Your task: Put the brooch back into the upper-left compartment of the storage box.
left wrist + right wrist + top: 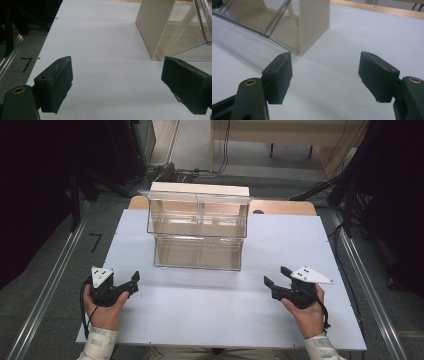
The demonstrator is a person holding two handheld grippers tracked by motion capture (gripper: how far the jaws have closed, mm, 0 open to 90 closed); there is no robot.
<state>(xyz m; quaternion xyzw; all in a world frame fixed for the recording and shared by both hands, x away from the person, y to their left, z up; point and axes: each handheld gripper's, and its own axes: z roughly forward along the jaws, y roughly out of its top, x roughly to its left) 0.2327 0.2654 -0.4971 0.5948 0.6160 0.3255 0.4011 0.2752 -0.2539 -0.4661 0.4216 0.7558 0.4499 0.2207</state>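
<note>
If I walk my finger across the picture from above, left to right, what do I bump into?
Left hand-held gripper → clear two-shelf box → right hand-held gripper, all on the white table.

The pale blue-white flat desk [220,315] is lit evenly from above, and only soft, weak shadows are seen under the two-tier clear plastic organiser with cream side panels [198,231]. The left and right edges of the high view are left very dark. Faint reflections are seen on the clear walls. In the gripper views the black jaws are rendered slightly soft, and some grain is noticed.
</note>
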